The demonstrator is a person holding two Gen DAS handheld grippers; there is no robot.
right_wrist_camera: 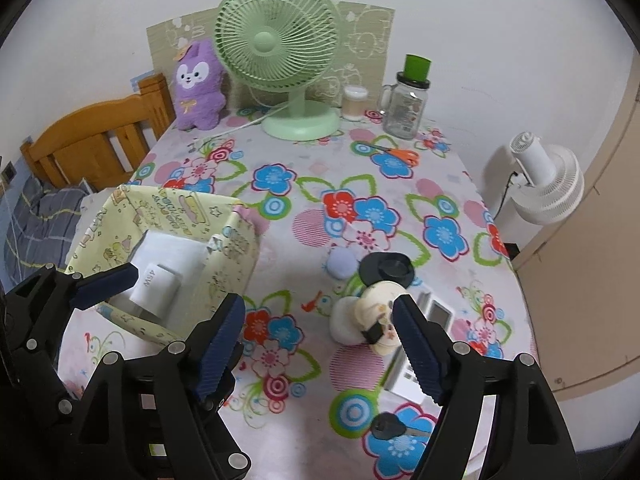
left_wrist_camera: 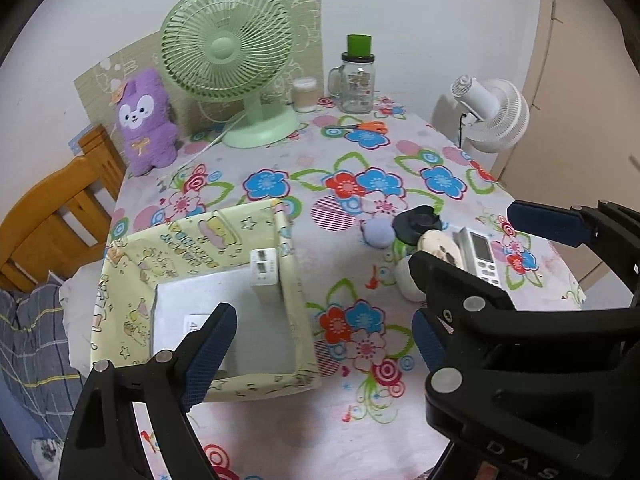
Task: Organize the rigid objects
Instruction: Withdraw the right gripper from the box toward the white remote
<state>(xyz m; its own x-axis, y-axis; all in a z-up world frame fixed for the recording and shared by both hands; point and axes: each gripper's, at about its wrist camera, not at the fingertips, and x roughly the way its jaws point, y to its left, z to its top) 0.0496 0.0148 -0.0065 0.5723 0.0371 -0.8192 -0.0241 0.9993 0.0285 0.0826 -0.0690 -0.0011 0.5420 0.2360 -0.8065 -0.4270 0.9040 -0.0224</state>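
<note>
A: Which step is this?

B: Between pickups, I'd say. The yellow fabric box (left_wrist_camera: 200, 280) at 9 o'clock on the surface (left_wrist_camera: 360, 420) already holds a white charger (left_wrist_camera: 264, 276). The left gripper (left_wrist_camera: 324, 336) hangs above the box's near right corner, fingers spread, nothing between them.

A: And the right gripper (right_wrist_camera: 320, 336)?

B: Fingers spread and empty too, with the loose pile ahead at about 1 o'clock: a cream figurine (right_wrist_camera: 378, 312), a black disc (right_wrist_camera: 386, 268), a lilac puff (right_wrist_camera: 341, 263), a white remote (right_wrist_camera: 436, 316), and a black key (right_wrist_camera: 386, 426) nearer in.

A: Next move?

B: Probably lowering the fingers around one piece, then carrying it toward 9 o'clock into the box.

A: Room?

B: The middle of the surface is open. The right edge runs close beside the remote, and the green fan (right_wrist_camera: 280, 60) and glass jar (right_wrist_camera: 404, 108) stand well apart at 12.
</note>
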